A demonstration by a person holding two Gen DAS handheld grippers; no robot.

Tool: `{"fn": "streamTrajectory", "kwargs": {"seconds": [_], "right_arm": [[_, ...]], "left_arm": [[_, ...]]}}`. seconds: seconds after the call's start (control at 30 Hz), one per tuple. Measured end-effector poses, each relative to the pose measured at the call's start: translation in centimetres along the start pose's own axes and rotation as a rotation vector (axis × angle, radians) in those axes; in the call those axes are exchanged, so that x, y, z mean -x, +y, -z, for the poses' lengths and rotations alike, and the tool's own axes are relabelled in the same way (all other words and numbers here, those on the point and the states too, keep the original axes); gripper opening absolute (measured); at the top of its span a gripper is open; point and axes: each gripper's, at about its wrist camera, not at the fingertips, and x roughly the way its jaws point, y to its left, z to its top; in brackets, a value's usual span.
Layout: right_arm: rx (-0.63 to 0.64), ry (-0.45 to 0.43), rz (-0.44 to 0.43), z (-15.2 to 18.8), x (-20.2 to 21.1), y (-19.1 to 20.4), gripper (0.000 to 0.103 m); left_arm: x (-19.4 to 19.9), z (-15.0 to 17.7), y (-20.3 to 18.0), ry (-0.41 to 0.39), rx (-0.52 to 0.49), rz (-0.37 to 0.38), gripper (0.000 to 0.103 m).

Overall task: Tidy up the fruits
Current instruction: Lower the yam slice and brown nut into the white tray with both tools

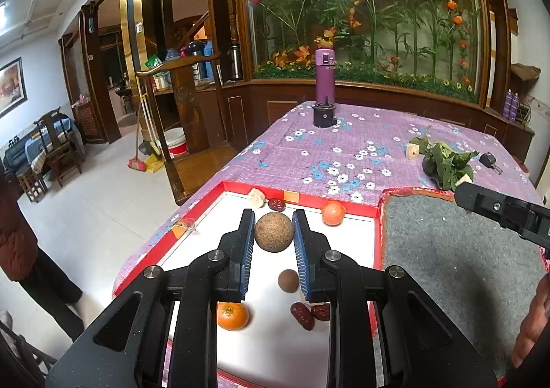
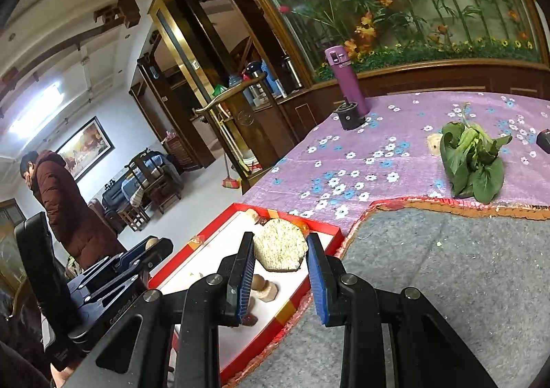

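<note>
Left wrist: tangerines point(image 1: 232, 315), dates point(image 1: 302, 316) in red-rimmed tray point(image 1: 302, 198).

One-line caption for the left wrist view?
Left gripper holds a brown ball above the red-rimmed tray of oranges and dates.

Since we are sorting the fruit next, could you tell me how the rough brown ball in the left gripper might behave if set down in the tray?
The rough brown ball looks round, so it would probably roll on the smooth white floor of the red-rimmed tray. Its matte, grainy skin likely grips the ribbed blue pads well.
</note>
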Motion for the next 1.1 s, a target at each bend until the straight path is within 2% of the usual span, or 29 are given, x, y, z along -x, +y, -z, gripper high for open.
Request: {"fn": "streamTrajectory", "kwargs": {"seconds": [0.33, 0.53, 0.83, 0.93, 1.1], "right_arm": [[0.016, 0.006, -0.006, -0.3, 0.0, -0.2, 0.029], [0.04, 0.048, -0.065, -0.8, -3.6, 1.6, 0.029], [0.0, 0.114, -0.163, -1.0, -8.8, 3.3, 0.028], [-0.001, 0.137, -0.186, -0.4, -9.9, 2.8, 0.028], [-0.051, 0.194, -0.181, 0.5, -10.5, 0.9, 0.028]], "left_arm": [[-1.5, 0.0, -0.9, 0.026, -0.017, -0.004, 0.022], [-3.2, 0.8, -0.3, 0.066, -0.033, -0.032, 0.022], [-5.4, 1.3, 1.8, 0.108, -0.021, -0.104, 0.022], [-6.1, 1.4, 1.7, 0.113, -0.036, -0.13, 0.022], [-7.2, 1.4, 1.2, 0.124, -0.033, -0.132, 0.022]]}}
